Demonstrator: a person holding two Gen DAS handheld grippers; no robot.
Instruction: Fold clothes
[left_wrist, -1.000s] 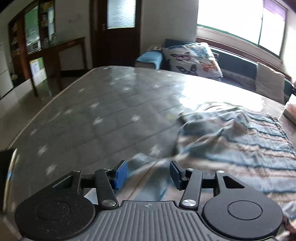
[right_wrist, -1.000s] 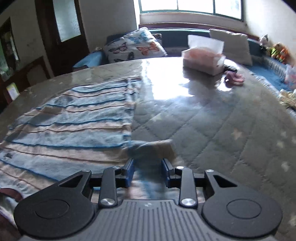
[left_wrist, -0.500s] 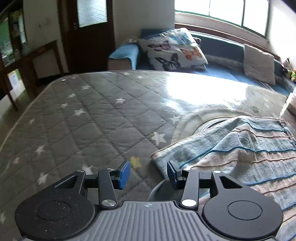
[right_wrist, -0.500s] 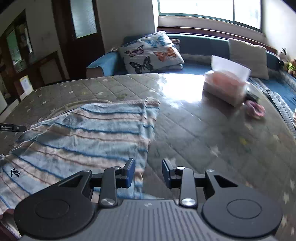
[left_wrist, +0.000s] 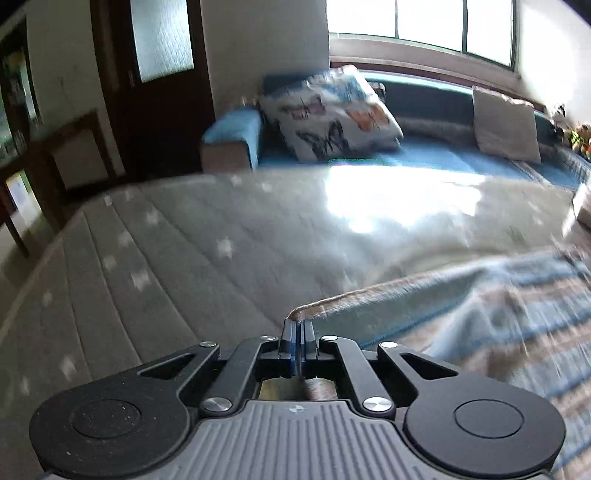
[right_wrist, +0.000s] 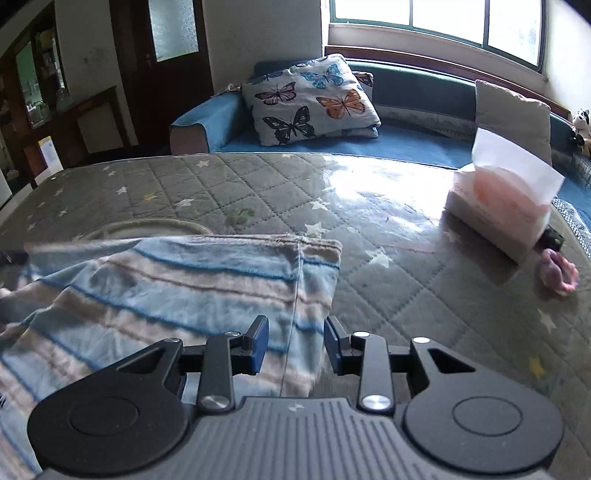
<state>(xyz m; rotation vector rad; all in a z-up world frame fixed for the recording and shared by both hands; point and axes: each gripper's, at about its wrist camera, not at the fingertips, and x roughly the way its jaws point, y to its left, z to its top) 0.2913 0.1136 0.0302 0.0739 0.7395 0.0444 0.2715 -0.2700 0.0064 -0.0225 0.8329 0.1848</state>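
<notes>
Though blurred, left tongs (left_wrist: 297, 334) pinch striped garment (left_wrist: 498, 314) corner.

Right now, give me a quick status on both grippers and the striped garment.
Left gripper shut on striped garment corner. Right gripper open, poised over garment's right edge. Tissue box off to the right, not in the way.

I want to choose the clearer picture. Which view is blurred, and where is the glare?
Left wrist view: motion blur smears the striped garment and cushions; window glare whitens the table cover. Right wrist view: sharp, with milder glare mid-table.
</notes>
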